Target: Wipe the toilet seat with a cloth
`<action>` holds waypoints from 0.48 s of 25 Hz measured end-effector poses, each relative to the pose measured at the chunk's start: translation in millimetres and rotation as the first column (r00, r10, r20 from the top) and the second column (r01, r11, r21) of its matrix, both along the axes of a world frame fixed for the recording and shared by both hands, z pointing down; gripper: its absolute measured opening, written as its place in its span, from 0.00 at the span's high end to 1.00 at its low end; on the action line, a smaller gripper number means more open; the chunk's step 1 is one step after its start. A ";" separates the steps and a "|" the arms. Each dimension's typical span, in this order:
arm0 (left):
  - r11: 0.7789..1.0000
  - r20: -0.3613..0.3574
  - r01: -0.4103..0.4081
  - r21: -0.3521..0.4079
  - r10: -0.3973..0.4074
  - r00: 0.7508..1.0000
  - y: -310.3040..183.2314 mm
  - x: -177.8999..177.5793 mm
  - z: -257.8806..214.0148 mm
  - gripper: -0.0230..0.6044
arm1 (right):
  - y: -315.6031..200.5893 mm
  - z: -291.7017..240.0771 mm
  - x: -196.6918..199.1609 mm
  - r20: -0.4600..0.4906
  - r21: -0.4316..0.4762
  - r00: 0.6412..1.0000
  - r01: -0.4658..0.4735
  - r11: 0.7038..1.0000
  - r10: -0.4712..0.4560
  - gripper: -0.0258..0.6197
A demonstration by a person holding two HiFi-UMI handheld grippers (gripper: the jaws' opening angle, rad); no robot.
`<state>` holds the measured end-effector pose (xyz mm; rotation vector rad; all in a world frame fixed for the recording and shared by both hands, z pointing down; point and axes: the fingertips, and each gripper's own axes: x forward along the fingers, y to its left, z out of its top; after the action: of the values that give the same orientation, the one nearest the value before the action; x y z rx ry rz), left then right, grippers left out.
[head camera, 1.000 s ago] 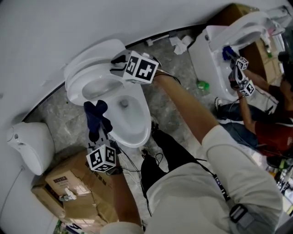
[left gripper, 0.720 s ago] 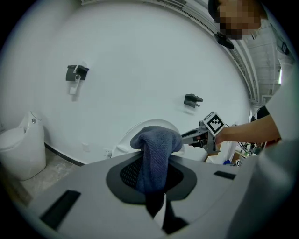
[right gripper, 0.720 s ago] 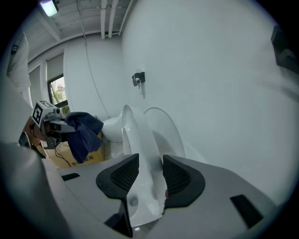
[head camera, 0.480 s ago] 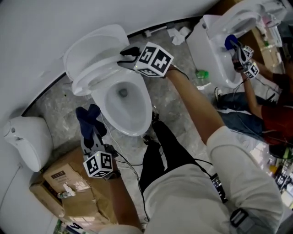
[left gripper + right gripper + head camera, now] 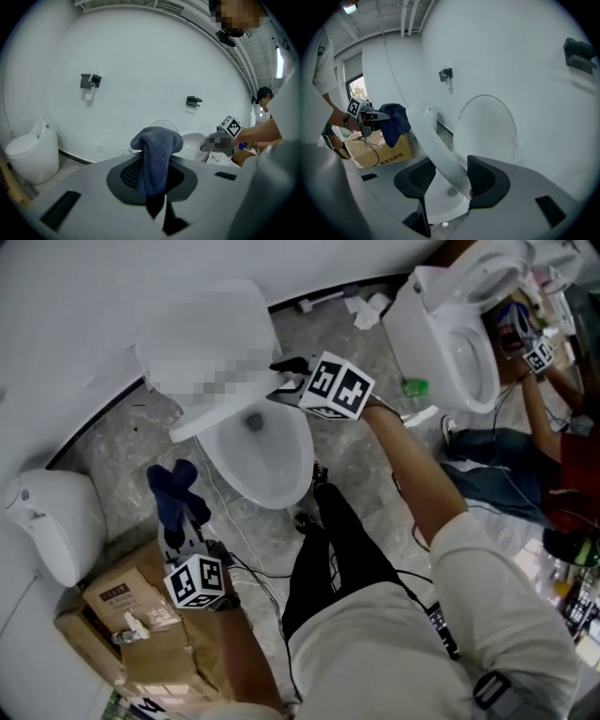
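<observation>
The white toilet [image 5: 272,470] stands in the middle of the head view, its lid [image 5: 487,126] leaning back against the wall. Its seat ring [image 5: 225,409] is tipped up off the bowl. My right gripper [image 5: 286,371] has the seat ring [image 5: 436,145] between its jaws. The jaws are opening: the ring lies against the right pad, with a gap at the left pad. My left gripper [image 5: 183,521] hangs lower left of the bowl, shut on a dark blue cloth [image 5: 173,488] that bunches over its tips [image 5: 157,150].
A white floor fixture [image 5: 52,526] stands at the far left and a cardboard box [image 5: 141,615] sits behind my left gripper. A second toilet [image 5: 450,343] with another person [image 5: 525,465] working at it is at the upper right. Cables trail over the grey floor.
The seat ring has swung up from the bowl toward the lid with my right gripper, which has moved right. My left gripper with the cloth has drifted down and left.
</observation>
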<state>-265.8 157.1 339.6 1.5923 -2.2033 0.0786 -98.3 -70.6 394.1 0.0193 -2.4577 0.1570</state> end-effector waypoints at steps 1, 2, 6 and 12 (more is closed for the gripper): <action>1.000 -0.001 0.005 0.004 -0.005 1.000 2.0 -1.6 -1.0 0.91 | 8.8 3.9 4.9 -0.012 -0.001 1.000 0.016 1.000 -0.016 0.63; 1.000 -0.006 0.012 0.009 -0.012 1.000 3.8 -3.8 -1.5 0.91 | 18.2 8.3 10.1 -0.027 -0.003 0.999 0.037 0.999 -0.038 0.62; 0.998 -0.041 0.055 0.020 -0.054 0.998 9.1 -14.7 3.8 0.91 | 54.9 26.8 30.8 -0.102 0.002 0.986 0.132 0.991 -0.131 0.57; 0.995 -0.029 0.098 0.029 -0.097 0.995 19.4 -18.5 1.4 0.91 | 108.9 58.4 60.4 -0.221 0.058 0.937 0.288 0.956 -0.269 0.54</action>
<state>-284.3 176.4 341.0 1.4896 -2.2671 -0.0061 -37.8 38.2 452.4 -0.2607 -2.2241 -0.0768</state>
